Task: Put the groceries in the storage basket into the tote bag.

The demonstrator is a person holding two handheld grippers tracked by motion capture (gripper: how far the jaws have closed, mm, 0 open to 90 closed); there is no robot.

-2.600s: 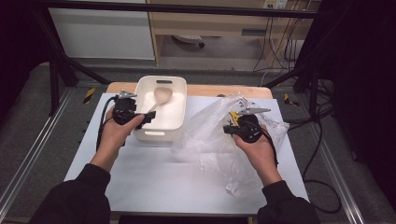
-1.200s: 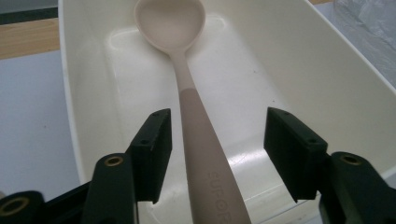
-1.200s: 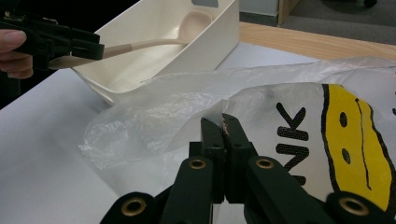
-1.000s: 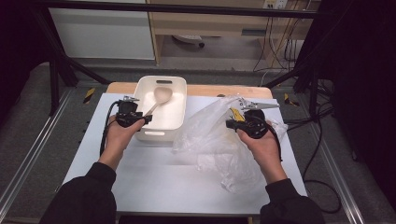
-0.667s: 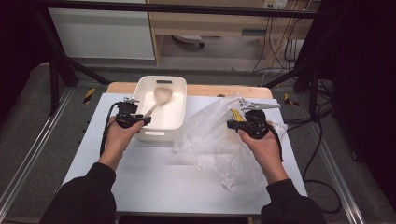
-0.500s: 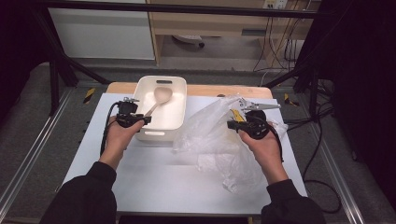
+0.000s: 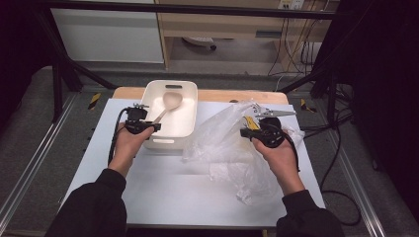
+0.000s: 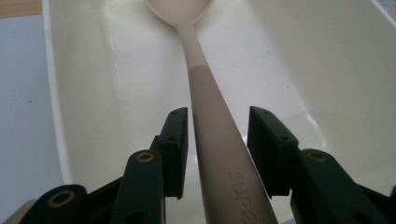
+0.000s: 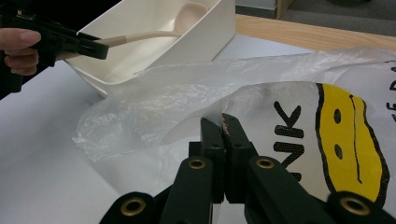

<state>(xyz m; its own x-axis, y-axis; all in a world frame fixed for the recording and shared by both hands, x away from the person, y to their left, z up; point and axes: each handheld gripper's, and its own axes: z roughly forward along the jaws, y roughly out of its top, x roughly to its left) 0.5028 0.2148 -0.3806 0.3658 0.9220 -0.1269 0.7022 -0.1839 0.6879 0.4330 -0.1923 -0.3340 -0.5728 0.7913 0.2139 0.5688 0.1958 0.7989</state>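
1. The table carries everything, its white top running out to a wooden strip along the far edge.
2. The plastic bag sprawls over the right half of the table, crumpled and see-through, with a yellow print on it.
3. The white tub stands at the far edge, left of the middle, just beside the bag.
4. The spoon has gone from lifted above the tub to lying in it, bowl at the far end and handle slanting back over the near left rim.
5. The left gripper has just narrowed around that handle; one jaw touches it and a slim gap shows at the other, so the grip looks loose or just released.
6. The right gripper is pressed together on a fold of the bag.
7. The spoon seems delivered; the left hand's next job is probably to back away.
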